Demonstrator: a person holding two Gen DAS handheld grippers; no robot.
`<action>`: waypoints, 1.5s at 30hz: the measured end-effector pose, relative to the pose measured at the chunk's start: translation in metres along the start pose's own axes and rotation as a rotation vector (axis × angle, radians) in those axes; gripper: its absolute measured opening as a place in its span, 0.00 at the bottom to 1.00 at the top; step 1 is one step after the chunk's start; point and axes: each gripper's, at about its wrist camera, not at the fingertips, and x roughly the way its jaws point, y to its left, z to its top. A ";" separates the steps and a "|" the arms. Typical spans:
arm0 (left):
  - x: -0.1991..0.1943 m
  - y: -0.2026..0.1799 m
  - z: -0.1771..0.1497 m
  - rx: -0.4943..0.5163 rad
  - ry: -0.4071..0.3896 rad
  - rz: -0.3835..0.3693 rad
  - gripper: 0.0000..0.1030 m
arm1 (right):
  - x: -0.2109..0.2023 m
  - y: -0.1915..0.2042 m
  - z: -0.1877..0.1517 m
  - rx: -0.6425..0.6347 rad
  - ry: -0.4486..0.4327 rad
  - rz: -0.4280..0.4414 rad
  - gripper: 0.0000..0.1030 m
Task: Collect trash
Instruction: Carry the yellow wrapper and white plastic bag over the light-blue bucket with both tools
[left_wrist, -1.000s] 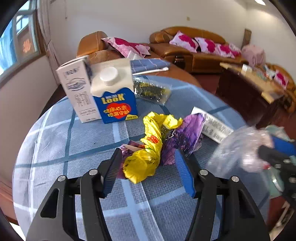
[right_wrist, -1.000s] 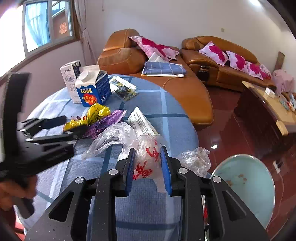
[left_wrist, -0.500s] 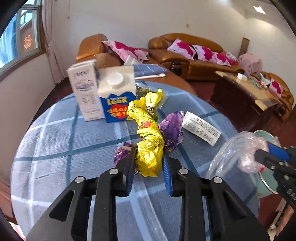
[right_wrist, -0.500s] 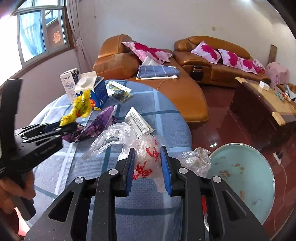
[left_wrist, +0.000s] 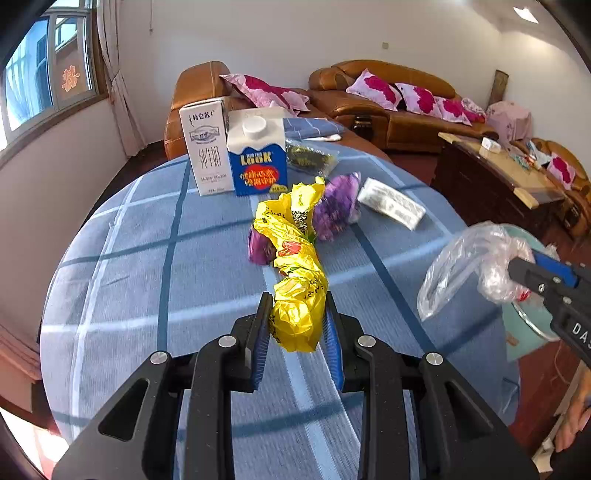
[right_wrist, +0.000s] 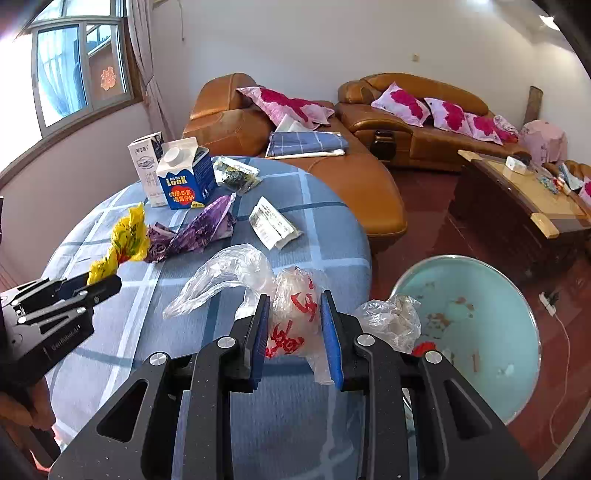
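My left gripper (left_wrist: 297, 314) is shut on a crumpled yellow plastic bag (left_wrist: 295, 266), which hangs lifted above the blue checked tablecloth (left_wrist: 147, 258). In the right wrist view the same yellow bag (right_wrist: 125, 240) trails from the left gripper (right_wrist: 92, 280) at the left edge. My right gripper (right_wrist: 293, 317) is shut on a clear plastic bag with red print (right_wrist: 291, 314); from the left wrist view that clear bag (left_wrist: 476, 258) shows at the right. A purple wrapper (left_wrist: 336, 210) and a white paper packet (left_wrist: 391, 206) lie on the table.
Two milk cartons, one white (left_wrist: 207, 151) and one blue (left_wrist: 258, 158), stand at the table's far side beside a dark snack packet (left_wrist: 308, 158). A pale blue basin (right_wrist: 469, 332) sits on the floor right of the table, with another clear bag (right_wrist: 391, 317) near its rim. Brown sofas stand behind.
My left gripper closed on the yellow bag and lifted it off the table, drawing it back toward me. The right gripper, still holding the clear bag, shifted slightly toward the basin.
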 end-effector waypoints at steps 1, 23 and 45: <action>-0.002 -0.004 -0.003 0.010 -0.002 0.004 0.26 | -0.003 0.000 -0.002 -0.003 -0.003 -0.003 0.27; -0.057 -0.079 -0.029 0.158 -0.060 0.030 0.26 | -0.061 -0.031 -0.039 0.052 -0.075 -0.033 0.27; -0.062 -0.125 -0.038 0.226 -0.054 0.011 0.26 | -0.081 -0.066 -0.057 0.126 -0.105 -0.071 0.27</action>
